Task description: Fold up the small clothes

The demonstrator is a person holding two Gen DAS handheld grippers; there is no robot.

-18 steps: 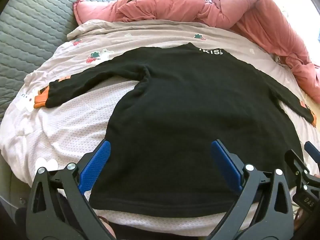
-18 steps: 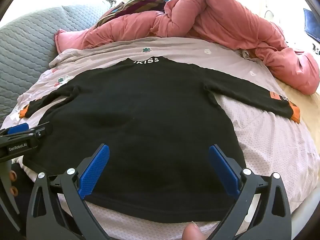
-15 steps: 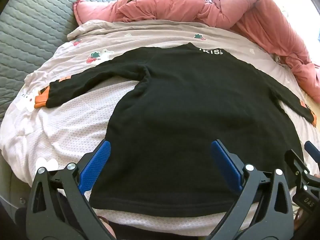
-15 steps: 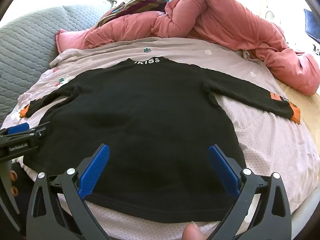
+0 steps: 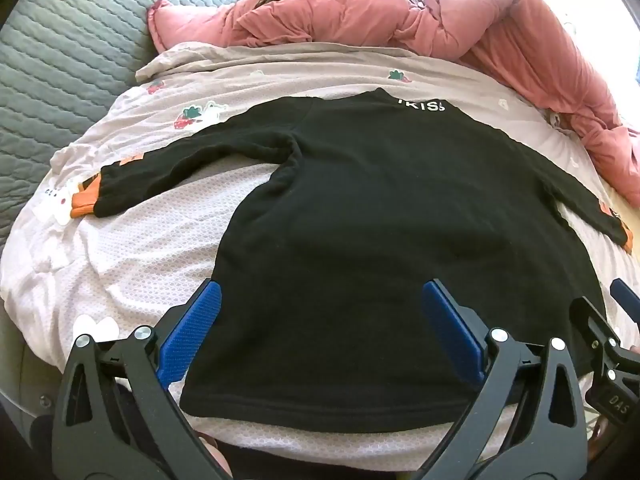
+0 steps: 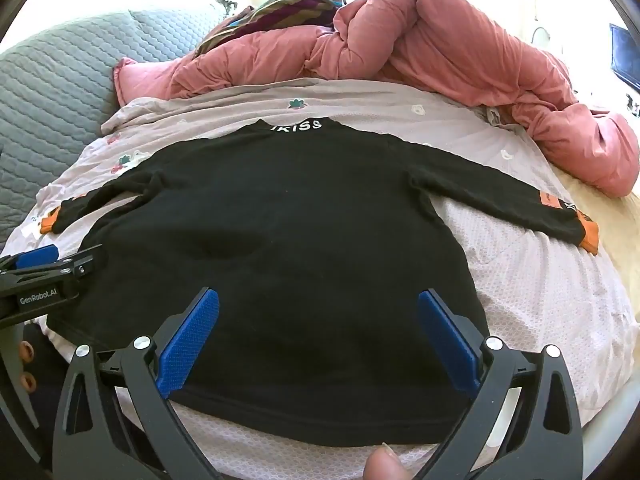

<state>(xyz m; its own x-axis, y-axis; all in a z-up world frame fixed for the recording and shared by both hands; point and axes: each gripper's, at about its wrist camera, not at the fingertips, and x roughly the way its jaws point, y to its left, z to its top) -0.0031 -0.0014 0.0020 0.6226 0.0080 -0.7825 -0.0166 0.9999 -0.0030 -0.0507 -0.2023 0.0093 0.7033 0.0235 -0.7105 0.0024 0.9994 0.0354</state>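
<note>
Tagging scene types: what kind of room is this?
Most likely a bedroom: a bed with a printed sheet, a bunched pink duvet and a grey quilted headboard. A black top lies spread flat.

left wrist view: sits behind the left gripper [image 5: 318, 300], looks forward and down along its spread fingers from the near edge of the bed [image 5: 120, 264], close over the hem of the black shirt [image 5: 380, 208]. right wrist view: same pose behind the right gripper [image 6: 318, 310], set further right. both share the shirt, the pink duvet [image 6: 460, 52] and the grey headboard [image 6: 52, 80]; each catches the other gripper at its frame edge.
</note>
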